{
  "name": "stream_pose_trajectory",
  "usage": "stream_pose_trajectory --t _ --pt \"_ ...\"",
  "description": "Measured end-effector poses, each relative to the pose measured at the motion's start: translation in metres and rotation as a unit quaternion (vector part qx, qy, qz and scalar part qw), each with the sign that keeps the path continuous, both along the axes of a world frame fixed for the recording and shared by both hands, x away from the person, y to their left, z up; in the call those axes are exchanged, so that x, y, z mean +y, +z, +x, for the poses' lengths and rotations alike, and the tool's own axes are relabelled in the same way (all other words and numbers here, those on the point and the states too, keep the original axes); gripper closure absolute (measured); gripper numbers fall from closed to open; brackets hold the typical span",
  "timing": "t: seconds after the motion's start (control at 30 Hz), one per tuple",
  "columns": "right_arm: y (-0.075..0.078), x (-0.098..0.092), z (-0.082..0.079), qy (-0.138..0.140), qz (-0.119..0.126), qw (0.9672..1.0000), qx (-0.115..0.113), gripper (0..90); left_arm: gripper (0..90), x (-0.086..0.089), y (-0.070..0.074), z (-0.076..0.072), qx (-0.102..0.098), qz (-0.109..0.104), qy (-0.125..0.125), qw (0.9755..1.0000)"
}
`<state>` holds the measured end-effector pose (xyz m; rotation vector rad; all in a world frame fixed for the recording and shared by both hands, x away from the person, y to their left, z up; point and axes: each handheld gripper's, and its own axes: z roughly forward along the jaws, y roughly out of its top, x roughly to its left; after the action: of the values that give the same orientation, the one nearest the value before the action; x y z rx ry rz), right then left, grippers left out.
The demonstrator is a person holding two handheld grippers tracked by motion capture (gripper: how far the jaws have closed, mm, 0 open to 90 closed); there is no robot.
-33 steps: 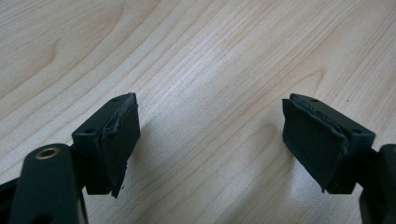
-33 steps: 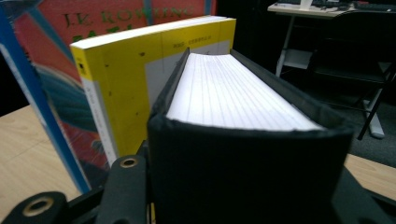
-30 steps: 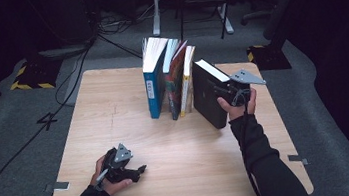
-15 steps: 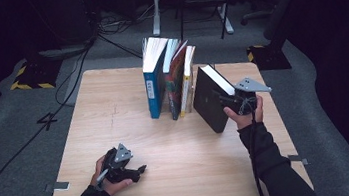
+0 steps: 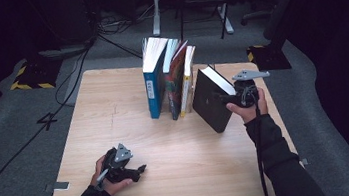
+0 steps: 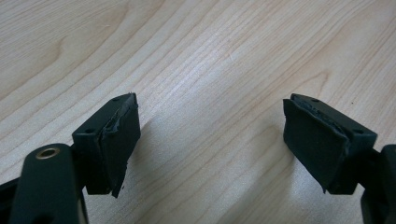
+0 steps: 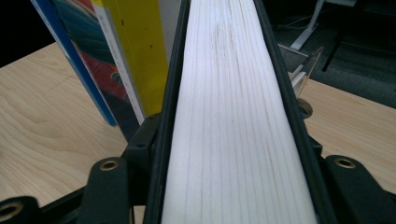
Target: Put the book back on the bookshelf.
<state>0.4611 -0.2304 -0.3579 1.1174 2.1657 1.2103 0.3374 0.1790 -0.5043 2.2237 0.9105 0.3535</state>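
One black book [image 5: 211,101] leans toward the book row [image 5: 170,81], just to its right, between the right gripper's [image 5: 235,98] jaws, which have just been opening around it. Risk: released tilted, it slides flat or topples the row. Left gripper [image 5: 130,172] rests open near the table's [image 5: 112,100] front edge.

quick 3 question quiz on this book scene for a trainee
1. True or false: the black book stands tilted, apart from the row of upright books.
2. Which claw has the black book between its jaws: A left, B right?
3. What lies between the jaws of the left claw?

Key
1. True: it leans, with a gap to the yellow-edged book.
2. B: the right claw straddles its page edge; its jaws have just been opening.
3. Nothing, just bare table.
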Motion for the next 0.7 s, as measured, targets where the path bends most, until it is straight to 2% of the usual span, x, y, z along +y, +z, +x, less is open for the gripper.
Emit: stream_pose_trajectory --t 0.17,0.23,0.3,0.37,0.47,0.6,0.7 --pt "0.006 0.002 0.008 0.001 -0.001 0.9999 0.011 43.2 19.2 0.0 0.0 0.0 0.0 0.0 0.0 1.0" --pt "0.008 0.003 0.011 0.011 -0.001 0.9998 0.019 44.0 19.2 0.0 0.0 0.0 0.001 -0.001 0.003 1.0" --pt "0.01 0.006 0.013 0.003 -0.012 0.9998 0.015 47.9 19.2 0.0 0.0 0.0 0.0 -0.001 0.004 1.0" --pt "0.01 0.008 0.012 0.0 -0.024 0.9997 0.0 51.6 19.3 0.0 0.0 0.0 0.0 -0.001 0.003 1.0" --pt "0.011 0.009 0.013 -0.005 -0.025 0.9997 0.001 52.7 20.3 0.0 0.0 0.0 -0.002 0.001 -0.001 1.0" --pt "0.013 0.011 0.015 -0.026 -0.021 0.9995 0.002 53.2 20.3 0.0 0.0 -0.001 -0.002 -0.001 -0.002 1.0" --pt "0.014 0.019 0.015 -0.037 -0.03 0.9989 -0.005 53.3 20.3 -0.001 0.0 -0.001 -0.002 -0.002 -0.002 1.0"
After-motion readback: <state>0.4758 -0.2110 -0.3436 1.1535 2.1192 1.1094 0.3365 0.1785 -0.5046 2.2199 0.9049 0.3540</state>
